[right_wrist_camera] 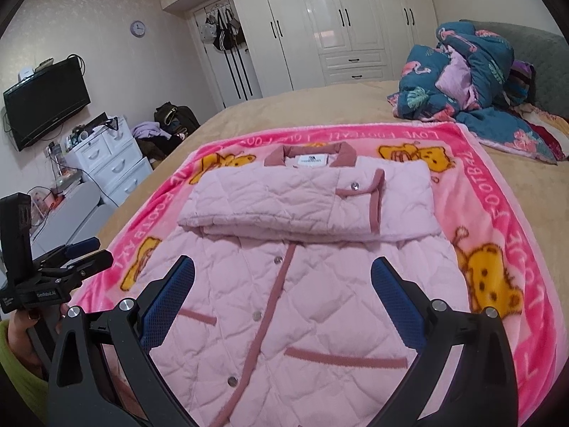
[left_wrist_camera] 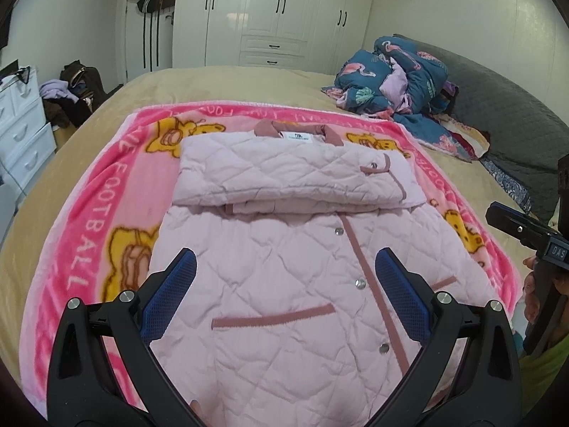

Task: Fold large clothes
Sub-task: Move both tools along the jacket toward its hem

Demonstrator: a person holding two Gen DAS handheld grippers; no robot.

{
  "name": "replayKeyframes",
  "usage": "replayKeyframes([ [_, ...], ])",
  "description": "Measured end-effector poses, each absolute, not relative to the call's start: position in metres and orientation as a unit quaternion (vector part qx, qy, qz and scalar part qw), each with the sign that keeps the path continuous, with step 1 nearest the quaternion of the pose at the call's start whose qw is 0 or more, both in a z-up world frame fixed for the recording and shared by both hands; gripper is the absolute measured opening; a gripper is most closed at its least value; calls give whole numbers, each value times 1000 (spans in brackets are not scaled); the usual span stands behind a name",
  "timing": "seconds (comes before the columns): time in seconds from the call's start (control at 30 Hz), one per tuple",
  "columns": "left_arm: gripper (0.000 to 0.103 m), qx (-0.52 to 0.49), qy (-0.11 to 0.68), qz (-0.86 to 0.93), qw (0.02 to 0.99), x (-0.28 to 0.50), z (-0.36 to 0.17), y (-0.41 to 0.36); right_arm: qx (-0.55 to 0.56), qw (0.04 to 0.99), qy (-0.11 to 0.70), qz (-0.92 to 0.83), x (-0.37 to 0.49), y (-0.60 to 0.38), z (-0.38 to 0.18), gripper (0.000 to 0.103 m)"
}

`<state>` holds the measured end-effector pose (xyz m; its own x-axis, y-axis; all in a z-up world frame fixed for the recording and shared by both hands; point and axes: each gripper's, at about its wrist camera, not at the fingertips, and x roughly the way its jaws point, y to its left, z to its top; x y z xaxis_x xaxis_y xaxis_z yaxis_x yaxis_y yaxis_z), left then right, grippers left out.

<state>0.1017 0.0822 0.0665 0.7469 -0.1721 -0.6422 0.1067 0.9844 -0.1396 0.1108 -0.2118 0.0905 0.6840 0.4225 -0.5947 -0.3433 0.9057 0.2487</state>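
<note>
The bed (left_wrist_camera: 227,82) is seen covered in a tan, short-pile spread; on it a pink fleece blanket (left_wrist_camera: 106,185) with yellow bear prints and white lettering is laid flat. At 1 to 2 o'clock, near the grey headboard, a crumpled teal flamingo-print quilt (left_wrist_camera: 391,74) is heaped, well apart from the work.

The pink quilted jacket (left_wrist_camera: 284,267) is laid face-up on the blanket, centred, with its long axis running from 6 to 12 o'clock, hem nearest the cameras and collar (left_wrist_camera: 266,128) at 12. Its padded sleeves are folded crosswise over the chest into a thick band (left_wrist_camera: 284,174) lying from 9 to 3 o'clock. The fabric is diamond-stitched, puffy and matte; dusty-rose trim marks the placket, pocket slits and cuff, and metal snaps (left_wrist_camera: 360,284) are spaced along the placket.

The left tongs (left_wrist_camera: 286,291) are held spread wide above the hem half, blue mesh-textured pads facing inward, nothing pinched. The right tongs (right_wrist_camera: 282,295) are likewise spread and empty above the same half. The hem lies directly below, at 6 o'clock of each, so both are judged about equally near: left toward the 7 o'clock hem corner, right toward 5. The next fold is judged to carry the hem toward 12, over the sleeve band.
</note>
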Motion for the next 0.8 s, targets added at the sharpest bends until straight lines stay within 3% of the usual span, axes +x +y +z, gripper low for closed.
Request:
replayKeyframes([
  [0.8,94,-21,407,-58,911,78,0,86,58,900,395,172,81,-253,23,99],
])
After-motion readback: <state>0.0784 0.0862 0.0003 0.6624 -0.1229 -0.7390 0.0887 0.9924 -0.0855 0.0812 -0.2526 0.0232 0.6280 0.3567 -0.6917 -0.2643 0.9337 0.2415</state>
